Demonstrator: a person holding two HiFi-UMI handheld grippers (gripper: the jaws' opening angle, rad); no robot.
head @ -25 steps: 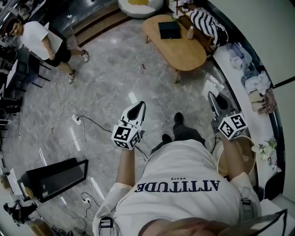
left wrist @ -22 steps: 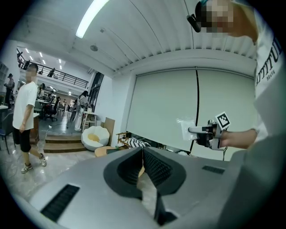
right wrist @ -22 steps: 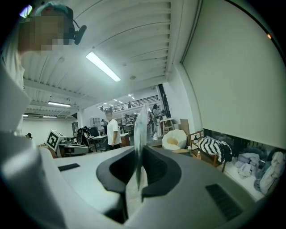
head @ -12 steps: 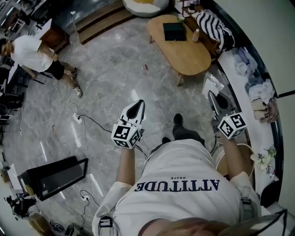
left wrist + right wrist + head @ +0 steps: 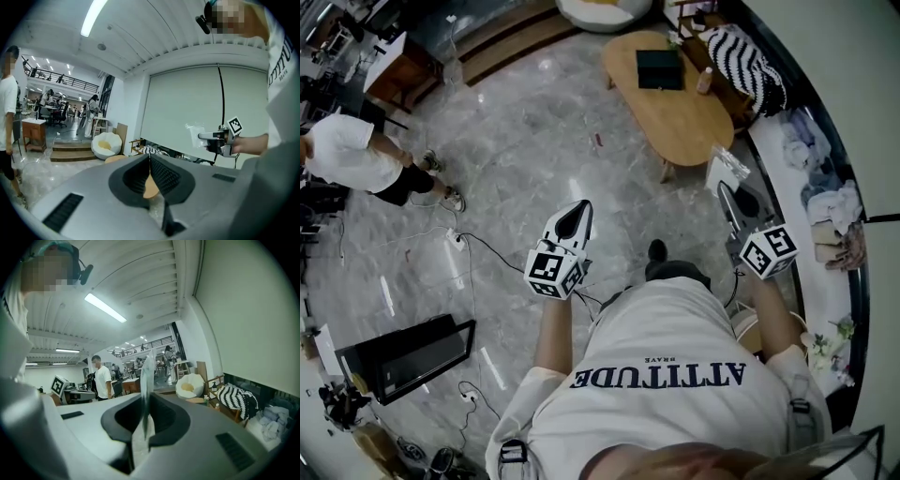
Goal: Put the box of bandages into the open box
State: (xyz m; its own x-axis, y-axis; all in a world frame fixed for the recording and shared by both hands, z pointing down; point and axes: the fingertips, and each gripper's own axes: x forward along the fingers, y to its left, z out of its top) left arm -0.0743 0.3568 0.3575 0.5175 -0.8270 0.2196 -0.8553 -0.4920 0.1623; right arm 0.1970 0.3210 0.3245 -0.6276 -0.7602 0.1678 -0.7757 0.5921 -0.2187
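Your right gripper [image 5: 144, 401] is clamped on a thin, clear plastic packet [image 5: 147, 369] that stands up on edge out of its jaws. Your left gripper [image 5: 149, 159] has its jaws pressed together with nothing between them. A dark box [image 5: 659, 68] lies on the oval wooden table [image 5: 694, 127], well ahead of both grippers and nearer the right one's side; from here it is too small to tell whether it is open.
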